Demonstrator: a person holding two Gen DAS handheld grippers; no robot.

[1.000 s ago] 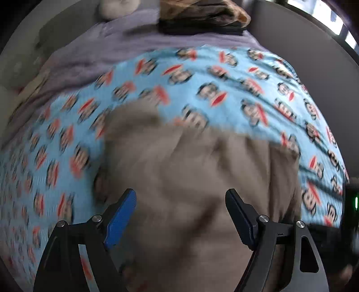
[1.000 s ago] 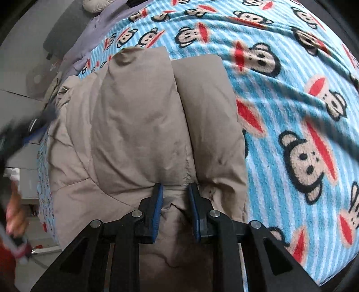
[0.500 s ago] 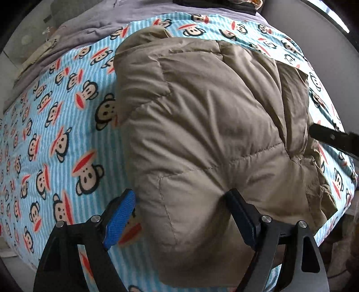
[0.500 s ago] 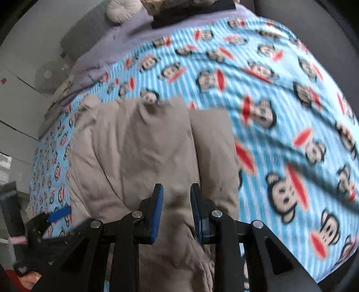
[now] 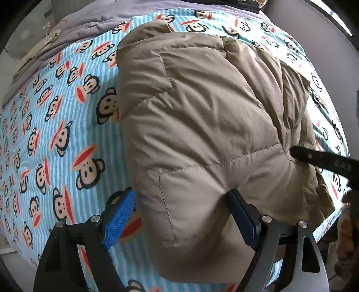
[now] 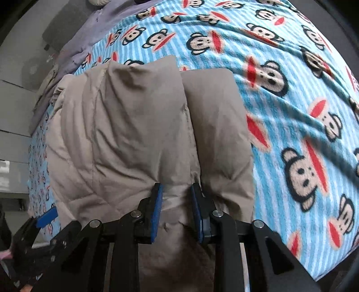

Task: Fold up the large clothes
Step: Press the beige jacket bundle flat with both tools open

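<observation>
A tan puffer jacket (image 5: pixel 202 112) lies folded on a bed with a blue monkey-print blanket (image 5: pixel 56 134). My left gripper (image 5: pixel 181 195) points down over the jacket's near corner, jaws wide. The puffy corner bulges between the blue pads; the right pad dents it and the left pad sits at its edge. In the right wrist view, my right gripper (image 6: pixel 176 187) pinches a ridge of the jacket (image 6: pixel 134 134) at the seam between two folded panels. One black finger of the right gripper (image 5: pixel 323 161) shows at the jacket's right side.
A purple sheet (image 5: pixel 89 22) covers the far end of the bed, with dark folded items (image 5: pixel 235 3) beyond it. The blanket (image 6: pixel 291 112) spreads to the right of the jacket. The bed's near edge drops off just below both grippers. The left gripper's blue pad (image 6: pixel 47 217) shows at lower left.
The left gripper swept across the jacket and came down over its near corner, then held still. The right gripper's pads stand slightly wider apart on the fold, and its view shifted.
</observation>
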